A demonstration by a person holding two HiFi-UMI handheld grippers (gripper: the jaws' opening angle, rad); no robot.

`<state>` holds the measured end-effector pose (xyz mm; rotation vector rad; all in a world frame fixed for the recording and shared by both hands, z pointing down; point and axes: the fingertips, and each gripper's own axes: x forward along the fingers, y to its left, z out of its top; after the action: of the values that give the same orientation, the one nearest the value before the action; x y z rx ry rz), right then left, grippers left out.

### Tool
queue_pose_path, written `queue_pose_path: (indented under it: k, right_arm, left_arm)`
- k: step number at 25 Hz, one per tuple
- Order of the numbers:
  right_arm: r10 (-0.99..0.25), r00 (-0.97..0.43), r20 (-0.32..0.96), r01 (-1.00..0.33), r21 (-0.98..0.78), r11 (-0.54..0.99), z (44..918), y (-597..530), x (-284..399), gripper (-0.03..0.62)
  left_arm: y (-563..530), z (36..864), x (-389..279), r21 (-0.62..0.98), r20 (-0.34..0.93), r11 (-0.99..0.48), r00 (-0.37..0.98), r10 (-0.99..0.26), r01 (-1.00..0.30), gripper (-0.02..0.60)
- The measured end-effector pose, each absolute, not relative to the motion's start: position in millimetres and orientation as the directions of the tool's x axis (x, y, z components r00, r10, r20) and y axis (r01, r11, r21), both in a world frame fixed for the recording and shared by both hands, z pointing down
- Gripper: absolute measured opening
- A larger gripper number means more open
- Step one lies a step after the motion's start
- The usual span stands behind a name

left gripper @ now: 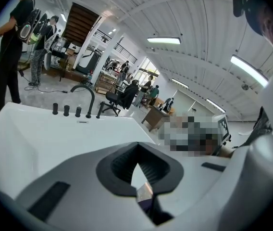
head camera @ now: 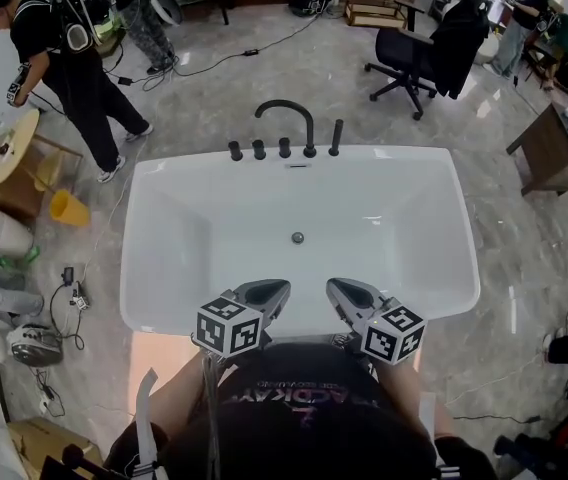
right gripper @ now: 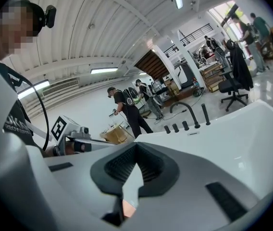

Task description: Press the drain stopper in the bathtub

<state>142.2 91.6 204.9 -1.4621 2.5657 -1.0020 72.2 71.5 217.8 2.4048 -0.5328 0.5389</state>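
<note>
Left gripper (left gripper: 137, 150): jaws together, tips meeting, nothing between them, only white tub showing through the small gap behind the pads. Right gripper (right gripper: 136, 151): same, jaws closed on nothing. In the head view both sat low over the near rim of the bathtub (head camera: 149, 183), left gripper (head camera: 266, 296) and right gripper (head camera: 350, 294) near each other, tips angled slightly inward, close to the person's torso. Neither touched the tub floor.

The drain stopper (head camera: 298, 237) sat on the tub floor about mid-basin, ahead of both grippers and roughly between their lines, well apart from either tip. Neither gripper view showed it; the gripper bodies blocked the floor. Whether the stopper was up or down could not be told, too small.

Further out, a black faucet (head camera: 289, 116) with its row of knobs stood on the far rim. Beyond that came an office chair (head camera: 419, 56), and a person (head camera: 69, 63) standing at far left.

Step, as judged: pre-reach, pressing not yet begun. The next move probably calls for one gripper, either is placed for it, to go forward and down into the basin, closed tip centred over the stopper, then a straight vertical push. Main risk is the tip sliding off on the slick surface.
</note>
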Motion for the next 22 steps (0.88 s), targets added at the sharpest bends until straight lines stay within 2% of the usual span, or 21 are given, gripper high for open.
queue_pose_path:
  k: [22]
  right_arm:
    - [-0.774,-0.567,0.281,-0.760,-0.541,0.360,209.4,99.9,137.3,0.015]
  left_arm:
    - [77.8,218.3,66.5,0.451,0.496,-0.734,0.826,-0.267,-0.508,0.003]
